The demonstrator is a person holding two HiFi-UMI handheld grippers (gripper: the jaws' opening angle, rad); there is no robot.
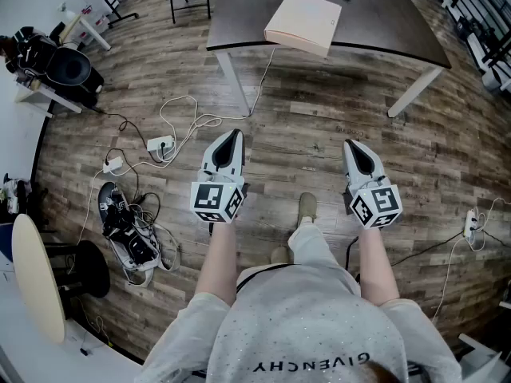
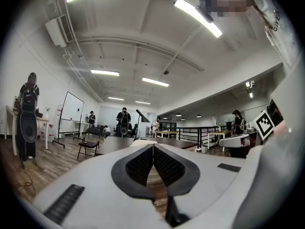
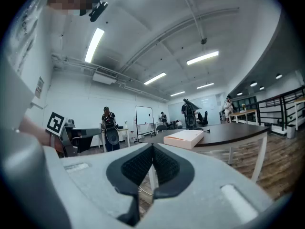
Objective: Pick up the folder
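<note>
The folder (image 1: 303,22) lies flat and pale at the near edge of the dark counter (image 1: 383,14), and its front side seems to reach that edge or just past it. Nothing touches it. Both claws hang well short of it over the wooden floor (image 1: 303,126), pointing level toward the counter. The left claw (image 1: 231,136) has its pads pressed together with nothing between them, and the right claw (image 1: 352,145) is closed and empty in the same way. The step in hand looks like the approach. To do it well, the person should step closer, avoid the cables (image 1: 172,130) on the left, and spread one claw before arriving. That claw can then slide in level and pinch the folder's near edge, while the other claw steadies the far side
</note>
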